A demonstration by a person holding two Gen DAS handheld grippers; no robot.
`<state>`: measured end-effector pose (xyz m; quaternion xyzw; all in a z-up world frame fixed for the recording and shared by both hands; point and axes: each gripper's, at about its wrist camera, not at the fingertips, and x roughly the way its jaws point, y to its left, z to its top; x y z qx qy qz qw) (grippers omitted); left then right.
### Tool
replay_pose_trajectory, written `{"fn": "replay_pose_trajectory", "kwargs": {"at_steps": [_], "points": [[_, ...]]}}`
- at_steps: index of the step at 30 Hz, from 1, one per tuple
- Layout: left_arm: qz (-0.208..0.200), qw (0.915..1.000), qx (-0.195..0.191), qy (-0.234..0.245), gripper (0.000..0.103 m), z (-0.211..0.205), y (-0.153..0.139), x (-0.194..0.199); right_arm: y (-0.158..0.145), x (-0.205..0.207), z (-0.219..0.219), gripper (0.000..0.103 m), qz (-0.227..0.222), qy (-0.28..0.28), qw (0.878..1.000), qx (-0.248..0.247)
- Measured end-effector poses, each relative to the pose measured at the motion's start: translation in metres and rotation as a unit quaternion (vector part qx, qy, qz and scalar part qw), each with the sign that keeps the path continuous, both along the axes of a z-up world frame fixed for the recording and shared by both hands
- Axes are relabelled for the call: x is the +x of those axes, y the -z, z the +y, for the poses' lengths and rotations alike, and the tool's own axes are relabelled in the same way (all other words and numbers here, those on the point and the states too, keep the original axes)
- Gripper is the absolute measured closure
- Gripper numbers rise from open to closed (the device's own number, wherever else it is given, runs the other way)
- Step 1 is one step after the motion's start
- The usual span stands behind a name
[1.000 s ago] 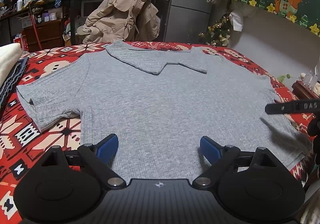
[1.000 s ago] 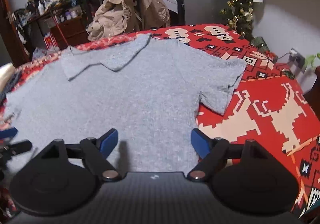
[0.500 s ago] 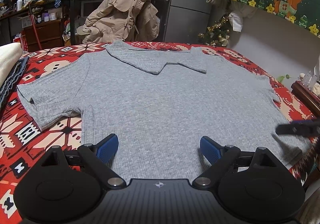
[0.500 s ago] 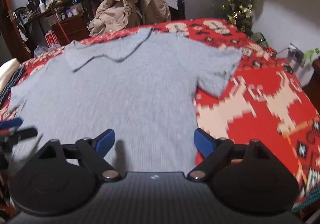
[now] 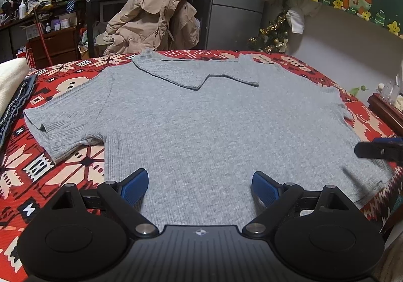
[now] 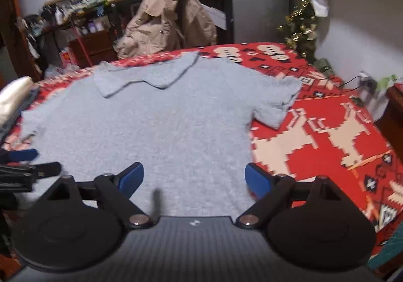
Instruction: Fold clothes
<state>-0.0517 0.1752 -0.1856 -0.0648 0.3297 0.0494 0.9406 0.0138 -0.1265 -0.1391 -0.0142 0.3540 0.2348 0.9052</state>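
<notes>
Grey ribbed short-sleeved knit shirt (image 5: 201,118) lies flat, spread across the red-and-cream patterned blanket (image 5: 37,166) — fills the centre of both wrist views, collar at the far end, hem nearest the cameras.

Left gripper (image 5: 199,185): bottom centre of its own view, tilted down over the hem. Blue pads spread wide, only flat fabric showing between them, nothing pinched. It also shows at the left edge of the right wrist view (image 6: 24,163), low over the shirt's left hem area.

Right gripper (image 6: 194,180): bottom centre of its view, same downward tilt, over the hem's right part. Its pads are spread just as wide, grey fabric between them but no grip on it. View is blurred. One finger of it pokes in at the right edge of the left view (image 5: 377,148), just above the shirt's lower right corner.

Beige jacket draped on a chair (image 5: 153,22) sits beyond the far edge — upper centre of both frames.
</notes>
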Motion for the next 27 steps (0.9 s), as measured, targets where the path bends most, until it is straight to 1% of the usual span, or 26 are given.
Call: {"fn": "replay_pose_trajectory", "kwargs": {"at_steps": [1, 4, 7, 10, 12, 13, 14, 16, 19, 23, 25, 27], "points": [[0.001, 1.0, 0.001, 0.0, 0.013, 0.0, 0.0, 0.0, 0.001, -0.001, 0.0, 0.013, 0.006, -0.005, 1.0, 0.002], [0.004, 1.0, 0.006, 0.003, 0.013, 0.0, 0.0, 0.0, 0.012, -0.002, -0.002, 0.013, 0.023, -0.002, 1.0, -0.016], [0.009, 0.9999, 0.009, 0.007, 0.013, 0.0, 0.0, -0.006, 0.014, -0.008, -0.012, 0.013, 0.022, 0.002, 1.0, -0.016], [0.014, 0.9999, -0.003, 0.004, 0.013, 0.005, -0.003, -0.017, 0.013, -0.013, -0.02, 0.013, 0.02, 0.013, 1.0, -0.018], [0.015, 0.9993, -0.034, -0.002, 0.016, 0.013, -0.006, -0.027, 0.011, -0.016, -0.026, 0.013, 0.02, 0.021, 1.0, -0.012], [0.014, 0.9984, -0.055, -0.005, 0.019, 0.018, -0.008, -0.033, 0.009, -0.018, -0.029, 0.013, 0.019, 0.021, 1.0, -0.001], [0.013, 0.9969, -0.078, -0.009, 0.024, 0.024, -0.009, -0.039, 0.007, -0.021, -0.03, 0.013, 0.018, 0.019, 1.0, 0.01], [0.012, 0.9927, -0.118, -0.023, 0.03, 0.036, -0.012, -0.05, 0.005, -0.027, -0.032, 0.013, 0.016, 0.015, 0.999, 0.029], [0.011, 0.9852, -0.164, -0.047, 0.039, 0.053, -0.016, -0.064, 0.009, -0.031, -0.028, 0.013, 0.018, 0.014, 0.999, 0.033], [0.006, 0.973, -0.214, -0.088, 0.039, 0.076, -0.021, -0.08, 0.013, -0.034, -0.035, 0.013, 0.009, 0.041, 0.999, 0.024], [0.006, 0.9655, -0.238, -0.106, 0.039, 0.086, -0.022, -0.085, 0.015, -0.033, -0.043, 0.013, 0.009, 0.058, 0.998, 0.029], [0.016, 0.9617, -0.248, -0.116, 0.04, 0.089, -0.02, -0.088, 0.018, -0.033, -0.054, 0.013, 0.013, 0.074, 0.996, 0.039]]}}
